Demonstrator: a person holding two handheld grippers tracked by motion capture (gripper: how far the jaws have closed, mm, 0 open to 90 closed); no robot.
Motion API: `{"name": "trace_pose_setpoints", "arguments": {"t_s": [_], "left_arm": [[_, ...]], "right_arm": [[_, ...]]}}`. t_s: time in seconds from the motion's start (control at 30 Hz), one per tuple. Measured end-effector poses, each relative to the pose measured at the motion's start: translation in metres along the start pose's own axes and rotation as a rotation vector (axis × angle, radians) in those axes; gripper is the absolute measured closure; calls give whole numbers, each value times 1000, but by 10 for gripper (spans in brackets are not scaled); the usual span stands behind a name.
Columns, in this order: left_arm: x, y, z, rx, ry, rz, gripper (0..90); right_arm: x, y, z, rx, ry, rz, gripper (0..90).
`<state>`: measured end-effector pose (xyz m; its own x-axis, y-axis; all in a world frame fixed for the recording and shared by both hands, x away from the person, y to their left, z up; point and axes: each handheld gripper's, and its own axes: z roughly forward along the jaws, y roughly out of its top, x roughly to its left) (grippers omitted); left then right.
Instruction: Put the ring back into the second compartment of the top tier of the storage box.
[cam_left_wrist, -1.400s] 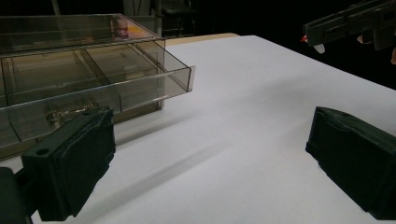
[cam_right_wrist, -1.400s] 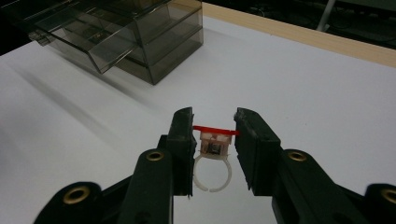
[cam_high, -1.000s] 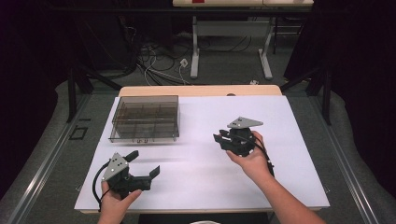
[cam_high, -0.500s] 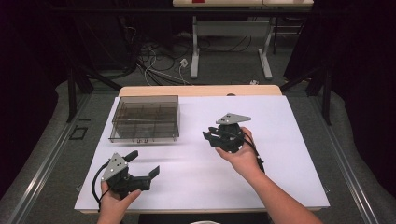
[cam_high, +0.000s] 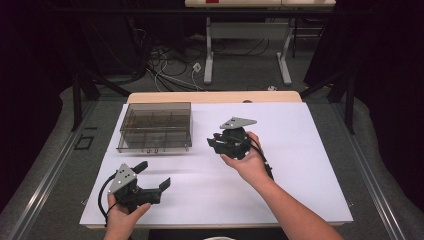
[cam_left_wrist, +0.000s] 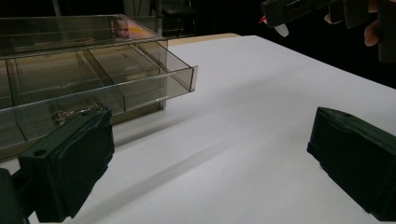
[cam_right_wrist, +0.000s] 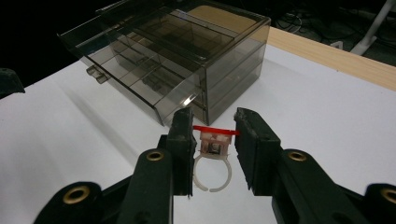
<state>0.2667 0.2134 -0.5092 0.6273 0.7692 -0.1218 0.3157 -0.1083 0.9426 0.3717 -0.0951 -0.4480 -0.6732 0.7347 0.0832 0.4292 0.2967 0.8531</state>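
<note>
Fingers (cam_right_wrist: 184, 140) of the right gripper (cam_right_wrist: 212, 135) are pinching a small ring (cam_right_wrist: 212, 163) with a red top, held up just off the corner of the smoky clear drawer box (cam_right_wrist: 187, 56), whose lower drawer juts open. Left gripper (cam_high: 150, 177) sits low in front of that box, its jaws spread wide with nothing but white table (cam_high: 300, 150) between them.

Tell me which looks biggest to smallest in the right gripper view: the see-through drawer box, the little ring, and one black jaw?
1. Drawer box
2. Black jaw, enlarged by nearness to the camera
3. Ring, pinched in the right gripper
</note>
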Motion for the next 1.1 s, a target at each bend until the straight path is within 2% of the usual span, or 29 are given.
{"name": "trace_pose_setpoints", "arguments": {"t_s": [0.5,1.1], "left_arm": [[1,0,0,0,1,1,6],[2,1,-2,-7,2,0,6]], "right_arm": [[16,22,18,9,37,-25,682],[31,36,38,11,68,-35,683]]}}
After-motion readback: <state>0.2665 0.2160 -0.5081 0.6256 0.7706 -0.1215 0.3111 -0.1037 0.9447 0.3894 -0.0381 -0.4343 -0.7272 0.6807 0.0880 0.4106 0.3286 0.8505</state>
